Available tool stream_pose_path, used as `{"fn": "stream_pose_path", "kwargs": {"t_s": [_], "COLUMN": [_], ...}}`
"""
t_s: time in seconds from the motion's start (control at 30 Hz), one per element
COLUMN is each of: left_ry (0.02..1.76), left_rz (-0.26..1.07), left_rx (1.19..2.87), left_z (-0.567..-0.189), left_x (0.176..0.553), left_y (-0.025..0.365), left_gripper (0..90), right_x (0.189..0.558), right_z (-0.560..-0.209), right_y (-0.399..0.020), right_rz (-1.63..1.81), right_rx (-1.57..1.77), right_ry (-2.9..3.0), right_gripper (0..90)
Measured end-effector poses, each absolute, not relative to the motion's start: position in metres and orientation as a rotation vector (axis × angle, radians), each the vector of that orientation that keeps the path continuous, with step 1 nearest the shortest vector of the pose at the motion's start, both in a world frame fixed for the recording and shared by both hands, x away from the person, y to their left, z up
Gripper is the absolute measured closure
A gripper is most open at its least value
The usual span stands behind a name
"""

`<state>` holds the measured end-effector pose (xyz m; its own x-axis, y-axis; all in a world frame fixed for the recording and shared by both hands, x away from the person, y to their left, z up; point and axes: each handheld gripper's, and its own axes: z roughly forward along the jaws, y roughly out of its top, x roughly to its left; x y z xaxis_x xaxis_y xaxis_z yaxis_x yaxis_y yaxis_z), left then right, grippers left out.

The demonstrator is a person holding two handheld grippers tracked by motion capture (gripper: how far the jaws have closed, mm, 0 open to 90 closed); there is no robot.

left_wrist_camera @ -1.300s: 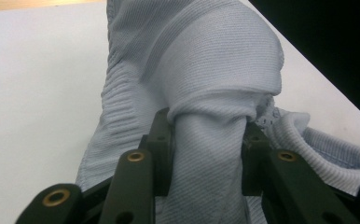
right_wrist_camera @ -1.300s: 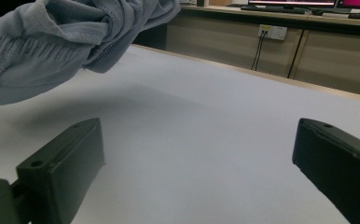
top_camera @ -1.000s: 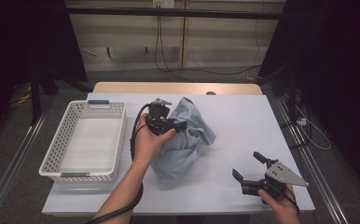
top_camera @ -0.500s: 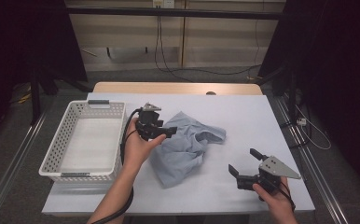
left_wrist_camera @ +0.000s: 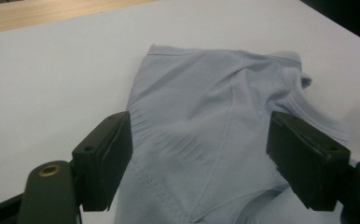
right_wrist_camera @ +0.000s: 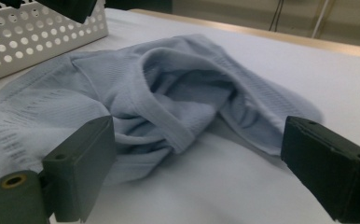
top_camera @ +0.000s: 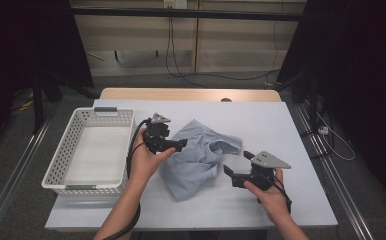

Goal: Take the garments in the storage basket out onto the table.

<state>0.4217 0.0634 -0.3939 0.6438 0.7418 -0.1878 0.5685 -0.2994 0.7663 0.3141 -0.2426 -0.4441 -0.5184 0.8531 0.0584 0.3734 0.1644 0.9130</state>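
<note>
White table [top_camera: 301, 130] against a dark room backdrop; a crumpled light-blue garment [top_camera: 198, 157] is spread between the two claws. Left claw [top_camera: 181, 145] sits at the garment's left edge, its jaws having just been opening, cloth lying beneath and between them but not pinched. Right claw [top_camera: 237, 167] is held just right of the garment, jaws spread though just narrowed slightly, nothing held, the folded collar straight ahead of it. White basket [top_camera: 61, 165] stands beyond the left claw. Risk: if the right claw is closed on the bunched collar, several layers may be caught together, so the garment would be dragged in a lump rather than flattened.
</note>
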Motion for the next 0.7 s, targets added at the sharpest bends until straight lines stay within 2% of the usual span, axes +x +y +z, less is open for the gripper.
{"fn": "stream_pose_path", "kwargs": {"t_s": [0.13, 0.3, 0.4, 0.47, 0.5, 0.7], "left_ry": [1.031, 1.033, 1.038, 1.037, 1.043, 1.039], "left_rz": [0.243, 0.258, 0.269, 0.269, 0.265, 0.27], "left_rx": [2.01, 2.024, 2.016, 2.012, 2.008, 2.009], "left_z": [-0.397, -0.401, -0.401, -0.401, -0.401, -0.402], "left_x": [0.422, 0.42, 0.42, 0.42, 0.42, 0.418], "left_y": [0.064, 0.063, 0.064, 0.065, 0.065, 0.062], "left_gripper": [23.0, 22.1, 22.0, 22.4, 22.9, 23.5], "right_x": [0.321, 0.332, 0.337, 0.339, 0.34, 0.34], "right_z": [-0.449, -0.456, -0.46, -0.464, -0.464, -0.459], "right_y": [-0.228, -0.213, -0.21, -0.207, -0.205, -0.207], "right_rz": [1.308, 1.292, 1.307, 1.315, 1.301, 1.279], "right_rx": [1.153, 1.169, 1.193, 1.187, 1.178, 1.142], "right_ry": [2.015, 2.051, 2.083, 2.127, 2.137, 2.164], "right_gripper": [10.1, 17.0, 29.1, 43.4, 45.8, 79.6]}}
